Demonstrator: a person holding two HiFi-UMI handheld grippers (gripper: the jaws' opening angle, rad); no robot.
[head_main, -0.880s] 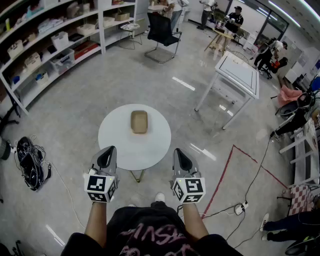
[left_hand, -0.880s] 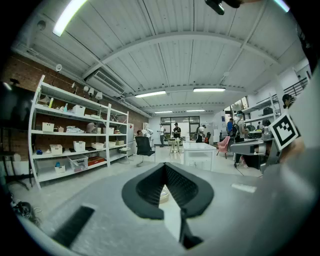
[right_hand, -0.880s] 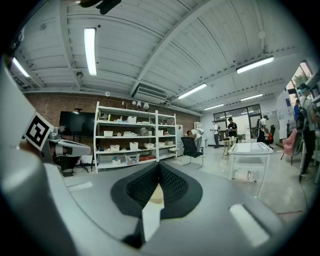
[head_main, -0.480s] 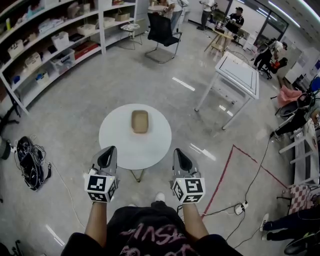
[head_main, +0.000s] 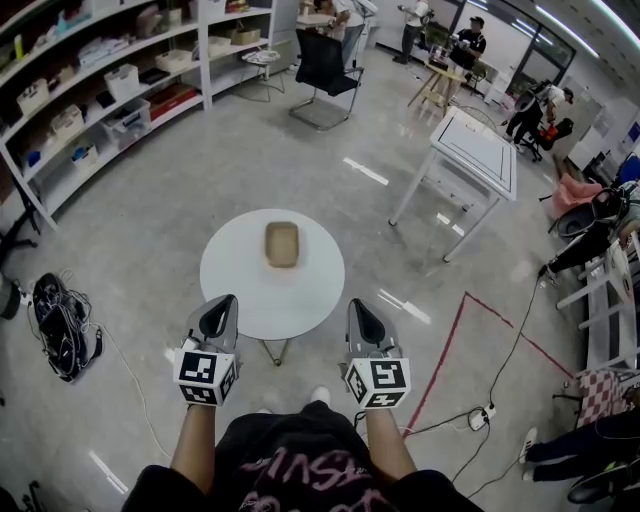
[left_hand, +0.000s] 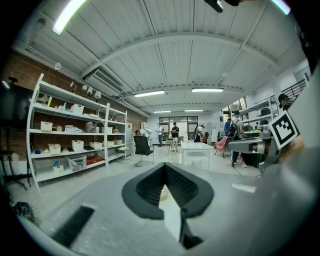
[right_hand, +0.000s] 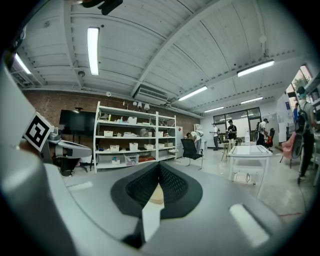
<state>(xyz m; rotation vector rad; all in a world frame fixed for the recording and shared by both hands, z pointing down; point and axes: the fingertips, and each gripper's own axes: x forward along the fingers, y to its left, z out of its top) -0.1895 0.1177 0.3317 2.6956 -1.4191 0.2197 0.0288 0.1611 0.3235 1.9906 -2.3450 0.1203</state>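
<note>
Work has barely begun, as I judge it: nothing is gripped and nothing on the table looks handled. The left gripper (head_main: 222, 301) and the right gripper (head_main: 358, 301) hang side by side just short of the near edge of the round white table (head_main: 236, 291), touching neither it nor each other. Each gripper view shows its own jaws drawn together to a point, with nothing caught between them. Only a sliver of the tabletop shows past the pads.

The tan tray (head_main: 282, 244) lies flat near the middle of the table, a little toward the far side and well apart from both grippers. I cannot tell whether anything lies in it. By my reading, the whole reach and any grasp are left to do.

For writing, I can read very little. The marker cubes (head_main: 207, 376) carry black-and-white square patterns, not words. The black shirt (head_main: 300, 470) below them has pink lettering, too cropped and distorted to read. The boxes on the shelves (head_main: 90, 95) at the left are too small for any label to show.
</note>
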